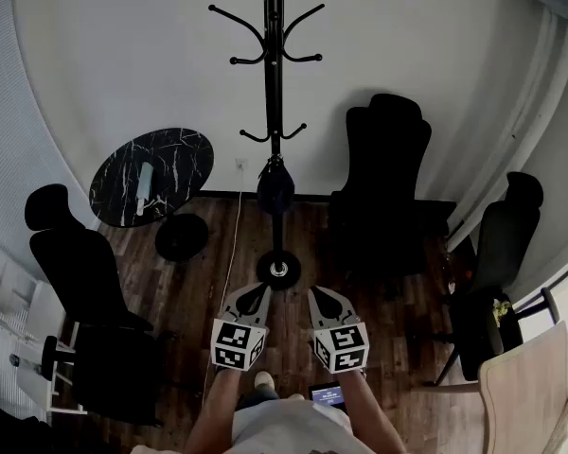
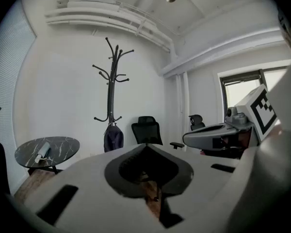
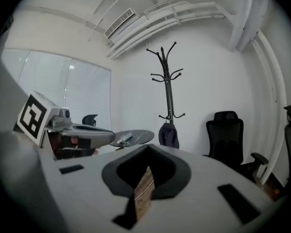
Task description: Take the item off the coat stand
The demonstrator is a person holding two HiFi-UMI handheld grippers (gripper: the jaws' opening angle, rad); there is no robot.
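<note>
A tall black coat stand rises by the far wall, its round base on the wood floor. A small dark bag hangs from one of its low hooks; it also shows as a dark bag in the left gripper view and as a dark bag in the right gripper view. My left gripper and right gripper are held side by side, short of the stand's base. Both are shut with nothing between their jaws, and well away from the bag.
A round black marble table with a pale object on it stands at left. Black office chairs sit at left, behind the stand at right and far right. A white cable runs down from the wall.
</note>
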